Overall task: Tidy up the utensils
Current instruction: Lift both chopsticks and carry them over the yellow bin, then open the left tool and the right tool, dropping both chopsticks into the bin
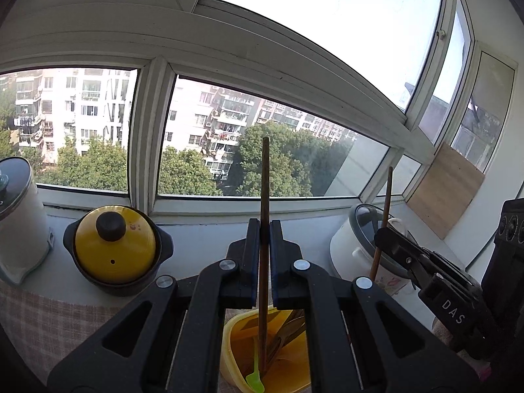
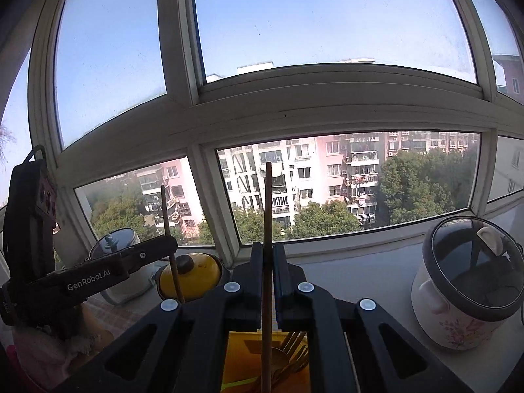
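My left gripper (image 1: 264, 226) is shut on a brown chopstick (image 1: 264, 177) that stands upright between its jaws. Its lower end reaches into a yellow container (image 1: 239, 337) holding several utensils and a green spoon (image 1: 254, 381). My right gripper (image 2: 268, 249) is shut on a second upright chopstick (image 2: 268, 203) above the same yellow container (image 2: 242, 353). Each gripper also shows in the other's view: the right gripper (image 1: 381, 234) with its chopstick (image 1: 388, 190), and the left gripper (image 2: 170, 245) with its chopstick (image 2: 165, 209).
On the windowsill stand a black pot with a yellow lid (image 1: 114, 245), a white rice cooker (image 2: 465, 288) and a white lidded jar (image 1: 19, 216). A wooden board (image 1: 445, 190) leans at the far right. A checked cloth (image 1: 49, 321) covers the table.
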Available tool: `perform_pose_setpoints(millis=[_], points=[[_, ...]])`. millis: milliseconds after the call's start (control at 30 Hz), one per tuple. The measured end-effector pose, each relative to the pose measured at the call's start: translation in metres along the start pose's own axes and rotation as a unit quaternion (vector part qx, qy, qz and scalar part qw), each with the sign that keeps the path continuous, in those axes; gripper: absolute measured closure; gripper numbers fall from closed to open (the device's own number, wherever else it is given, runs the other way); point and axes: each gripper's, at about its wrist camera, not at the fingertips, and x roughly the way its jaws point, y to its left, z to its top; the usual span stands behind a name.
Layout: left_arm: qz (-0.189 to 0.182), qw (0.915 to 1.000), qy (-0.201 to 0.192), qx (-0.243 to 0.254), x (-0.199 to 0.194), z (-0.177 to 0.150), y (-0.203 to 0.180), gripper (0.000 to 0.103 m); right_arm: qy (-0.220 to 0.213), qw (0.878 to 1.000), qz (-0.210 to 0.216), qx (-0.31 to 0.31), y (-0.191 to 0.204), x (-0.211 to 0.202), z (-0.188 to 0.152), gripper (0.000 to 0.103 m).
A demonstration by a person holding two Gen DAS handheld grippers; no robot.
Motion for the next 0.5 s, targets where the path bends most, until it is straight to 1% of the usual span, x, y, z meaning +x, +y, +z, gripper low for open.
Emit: perform_pose_setpoints(millis=[67,233,500], points=[[0.004,1.0000,-0.001,0.003,0.007,0.000,0.000,0.100,0.001,1.000,-0.001,-0.001,-0.003,0.007,-0.002,0.100],[0.001,1.0000,0.007,0.003,0.021,-0.003,0.003,0.100,0.010,1.000,0.000,-0.002,-0.010,0.024,-0.009,0.100],[-0.001,0.9999,0.012,0.002,0.033,-0.011,0.004,0.100,0.023,1.000,0.004,0.010,-0.017,0.035,-0.021,0.100]])
